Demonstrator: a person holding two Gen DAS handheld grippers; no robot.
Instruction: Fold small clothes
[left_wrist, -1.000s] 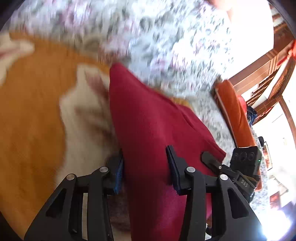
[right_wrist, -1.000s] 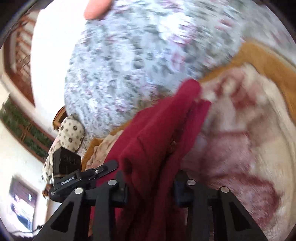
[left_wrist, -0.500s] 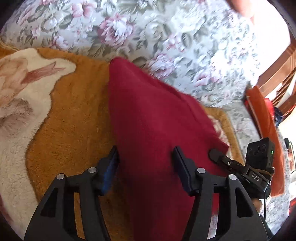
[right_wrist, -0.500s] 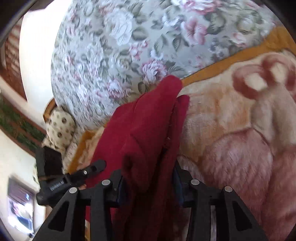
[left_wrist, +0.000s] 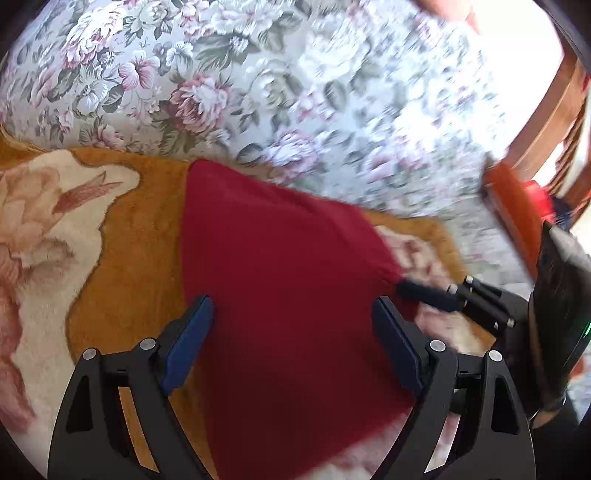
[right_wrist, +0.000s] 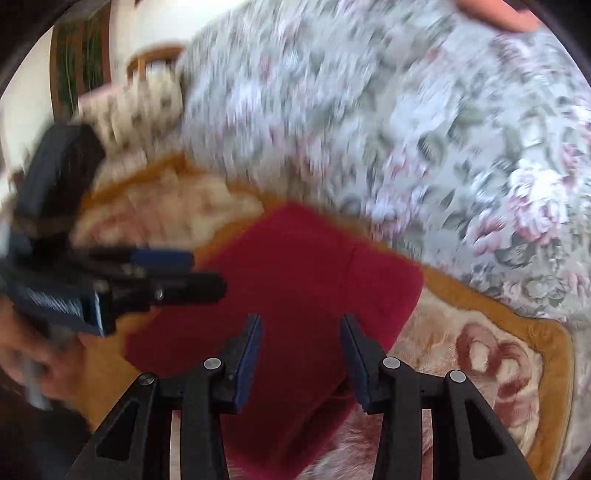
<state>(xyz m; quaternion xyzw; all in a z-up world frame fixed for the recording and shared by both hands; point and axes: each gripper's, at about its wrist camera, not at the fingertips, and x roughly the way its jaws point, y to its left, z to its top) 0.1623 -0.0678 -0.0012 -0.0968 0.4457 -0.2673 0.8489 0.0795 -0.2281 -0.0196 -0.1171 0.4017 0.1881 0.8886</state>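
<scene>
While both jaws gape, one red garment (left_wrist: 280, 295) lies on one blanket (left_wrist: 140, 236).

Floral cushion (right_wrist: 406, 110) motion-blurred

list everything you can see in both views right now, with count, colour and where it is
cloth: 1, dark red, lying on the blanket, between both tools
blanket: 1, orange with cream and pink pattern, under the cloth
floral cover: 1, grey-white with pink flowers, behind the blanket
orange cushion: 1, orange, far right in the left wrist view
wooden frame: 1, brown, upper right in the left wrist view
spotted pillow: 1, cream, blurred, upper left in the right wrist view
left tool: 1, black with blue pads, jaws wide apart over the cloth
right tool: 1, black with blue pads, jaws apart over the cloth
</scene>
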